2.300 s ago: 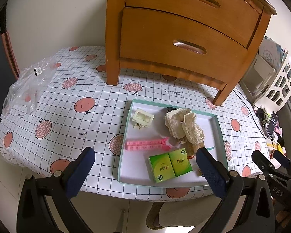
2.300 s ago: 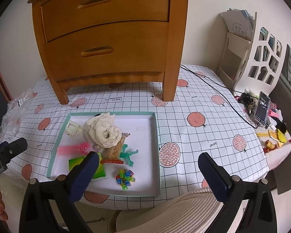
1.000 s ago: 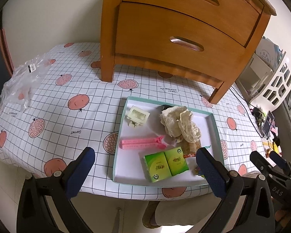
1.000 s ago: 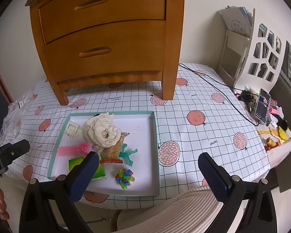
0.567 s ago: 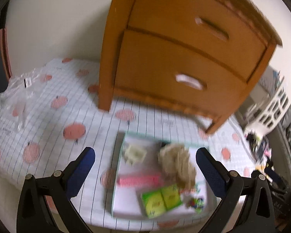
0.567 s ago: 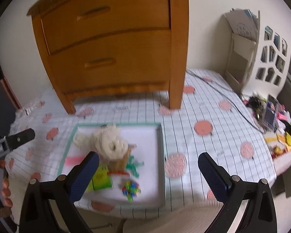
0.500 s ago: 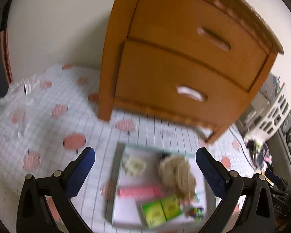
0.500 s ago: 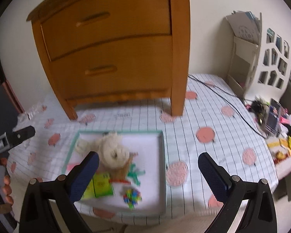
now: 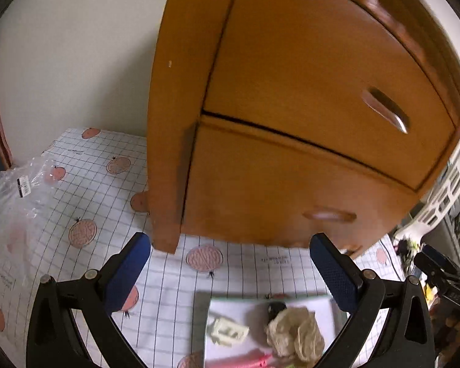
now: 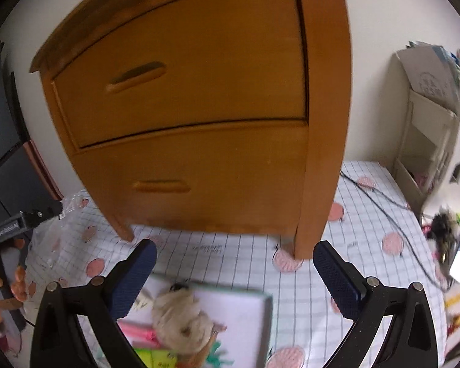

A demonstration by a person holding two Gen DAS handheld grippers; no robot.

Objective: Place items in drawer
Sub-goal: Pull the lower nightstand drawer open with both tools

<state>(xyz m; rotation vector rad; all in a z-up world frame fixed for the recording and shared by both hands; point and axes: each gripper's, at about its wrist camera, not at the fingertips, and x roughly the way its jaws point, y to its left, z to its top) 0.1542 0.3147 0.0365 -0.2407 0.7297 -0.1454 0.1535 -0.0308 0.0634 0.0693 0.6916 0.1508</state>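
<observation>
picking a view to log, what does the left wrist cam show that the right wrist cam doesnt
Left wrist only: the cream plastic part in the tray, and the cabinet's left side panel.

Right wrist only: the green box, the black cable, the white shelf and the person's hand holding the other tool.

Both: the two closed drawers, the tray, the beige bundle, the plastic bag, each tool open.

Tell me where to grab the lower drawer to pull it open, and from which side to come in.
Grip the lower drawer by its handle, a wide, horizontal bar at the middle of the front. Come straight in from the front with the jaws one above the other, across the bar. Both drawers are shut, and either open gripper could probably do it: the right gripper or the left gripper.
</observation>
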